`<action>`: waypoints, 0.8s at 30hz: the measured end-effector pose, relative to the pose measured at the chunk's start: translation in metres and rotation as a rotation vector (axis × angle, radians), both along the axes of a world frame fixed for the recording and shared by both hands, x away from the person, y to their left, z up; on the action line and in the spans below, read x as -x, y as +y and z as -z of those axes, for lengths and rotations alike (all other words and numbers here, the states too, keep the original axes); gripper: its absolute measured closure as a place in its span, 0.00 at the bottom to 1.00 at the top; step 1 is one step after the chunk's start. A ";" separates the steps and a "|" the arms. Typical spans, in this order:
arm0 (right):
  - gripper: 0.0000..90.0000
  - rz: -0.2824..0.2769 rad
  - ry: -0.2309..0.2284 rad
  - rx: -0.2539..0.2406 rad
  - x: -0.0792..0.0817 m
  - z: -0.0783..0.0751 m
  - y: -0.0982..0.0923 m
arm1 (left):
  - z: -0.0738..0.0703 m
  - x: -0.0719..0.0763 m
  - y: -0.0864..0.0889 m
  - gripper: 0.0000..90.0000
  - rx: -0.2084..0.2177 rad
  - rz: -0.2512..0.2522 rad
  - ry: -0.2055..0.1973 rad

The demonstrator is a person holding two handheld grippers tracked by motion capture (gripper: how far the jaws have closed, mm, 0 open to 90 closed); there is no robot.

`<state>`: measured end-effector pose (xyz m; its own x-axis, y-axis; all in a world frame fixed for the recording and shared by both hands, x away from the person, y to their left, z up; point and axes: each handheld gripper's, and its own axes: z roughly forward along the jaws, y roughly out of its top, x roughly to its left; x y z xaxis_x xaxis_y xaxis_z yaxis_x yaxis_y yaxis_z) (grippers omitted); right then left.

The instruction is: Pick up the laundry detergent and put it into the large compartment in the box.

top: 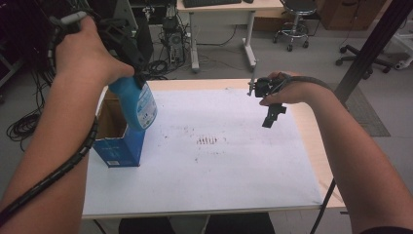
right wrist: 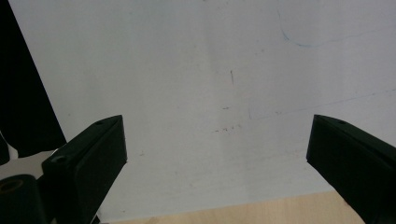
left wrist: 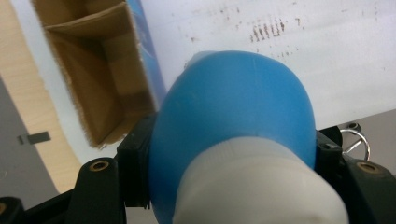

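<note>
Blue plastic bottle held up over the open blue cardboard box.

The left gripper (top: 127, 53) squeezes the blue plastic bottle (top: 139, 105) tight near its white cap, so it hangs tilted just above the open blue cardboard box (top: 119, 141). The bottle is round, smooth, with a label. The right gripper (top: 271, 116), jaws wide apart and empty, waits well away from the box.

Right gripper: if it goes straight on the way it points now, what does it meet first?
Most likely the white sheet on the table. The right gripper has open, empty jaws, and nothing stands between them and the sheet, though the gap is hard to judge.
</note>
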<state>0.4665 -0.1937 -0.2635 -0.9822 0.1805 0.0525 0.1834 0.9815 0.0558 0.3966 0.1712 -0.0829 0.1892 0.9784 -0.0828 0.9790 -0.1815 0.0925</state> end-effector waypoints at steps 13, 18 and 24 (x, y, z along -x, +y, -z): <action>0.05 0.001 -0.003 0.002 0.000 0.001 0.000 | -0.016 -0.012 0.043 0.40 0.019 -0.152 0.021; 0.05 -0.003 -0.004 -0.001 -0.001 0.002 0.000 | -0.015 -0.016 0.059 0.40 0.029 -0.205 0.024; 0.06 -0.001 -0.002 0.001 -0.001 0.004 0.001 | -0.017 -0.018 0.075 0.40 0.037 -0.255 0.019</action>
